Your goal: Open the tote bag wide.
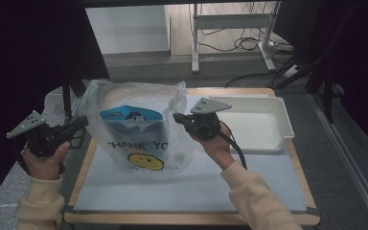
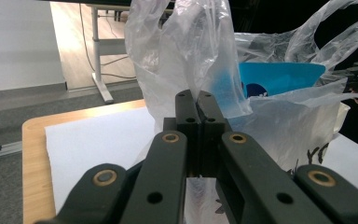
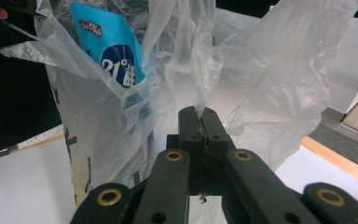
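Left hand-held gripper (image 1: 80,122): pressed shut on the plastic bag's (image 1: 139,143) left handle.
Right hand-held gripper (image 1: 178,117): pressed shut on the right handle.
Bag: held open between both, near the worktop's (image 1: 191,218) far edge.

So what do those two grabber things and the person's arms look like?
Each gripper, left and right, is black with two flat jaws. Brass-coloured rivets dot the jaw arms in the gripper views. A grey three-cornered plate sits on top of each. A black cable trails from the right one. The person wears cream-coloured sleeves.
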`<state>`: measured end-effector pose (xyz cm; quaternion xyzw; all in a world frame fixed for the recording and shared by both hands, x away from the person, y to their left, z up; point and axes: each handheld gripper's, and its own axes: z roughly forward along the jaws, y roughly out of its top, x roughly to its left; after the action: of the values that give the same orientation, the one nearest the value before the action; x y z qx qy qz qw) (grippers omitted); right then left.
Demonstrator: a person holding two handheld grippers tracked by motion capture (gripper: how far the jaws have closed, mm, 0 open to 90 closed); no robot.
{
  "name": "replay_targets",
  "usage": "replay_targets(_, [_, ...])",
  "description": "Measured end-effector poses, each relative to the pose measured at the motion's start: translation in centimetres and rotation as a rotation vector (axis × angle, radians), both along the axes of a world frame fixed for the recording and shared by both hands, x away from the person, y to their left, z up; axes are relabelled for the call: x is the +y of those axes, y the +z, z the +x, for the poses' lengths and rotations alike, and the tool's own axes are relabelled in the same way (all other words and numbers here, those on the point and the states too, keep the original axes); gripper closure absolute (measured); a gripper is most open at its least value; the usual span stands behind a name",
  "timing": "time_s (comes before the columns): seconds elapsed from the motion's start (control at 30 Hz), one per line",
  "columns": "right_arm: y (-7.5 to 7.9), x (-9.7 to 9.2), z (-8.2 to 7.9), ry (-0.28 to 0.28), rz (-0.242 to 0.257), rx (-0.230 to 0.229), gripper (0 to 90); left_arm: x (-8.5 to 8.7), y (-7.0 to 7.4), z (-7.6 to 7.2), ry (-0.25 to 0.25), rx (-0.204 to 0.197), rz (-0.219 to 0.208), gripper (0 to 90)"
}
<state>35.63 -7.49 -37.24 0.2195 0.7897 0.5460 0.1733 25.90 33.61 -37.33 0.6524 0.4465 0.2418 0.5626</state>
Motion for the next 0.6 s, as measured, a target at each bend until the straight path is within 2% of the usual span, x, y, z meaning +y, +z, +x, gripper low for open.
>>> replay_targets(0.13, [-0.4, 0.0, -0.3, 0.007, -0.005, -0.004, 89.1, 0.1, -0.3, -0.3, -0.003, 0.003, -0.004, 90.0])
replay_targets(0.27, [-1.1, -0.3, -0.5, 0.003, -0.006, 0.012, 89.0, 0.2, -0.9, -0.5, -0.002, 0.012, -0.01, 90.0])
replay_targets(0.6, [-3.4, -0.6, -0.2, -0.013, 0.006, 0.047, 89.0, 0.5, -3.0, 0.0, 0.009, 0.073, -0.012, 90.0])
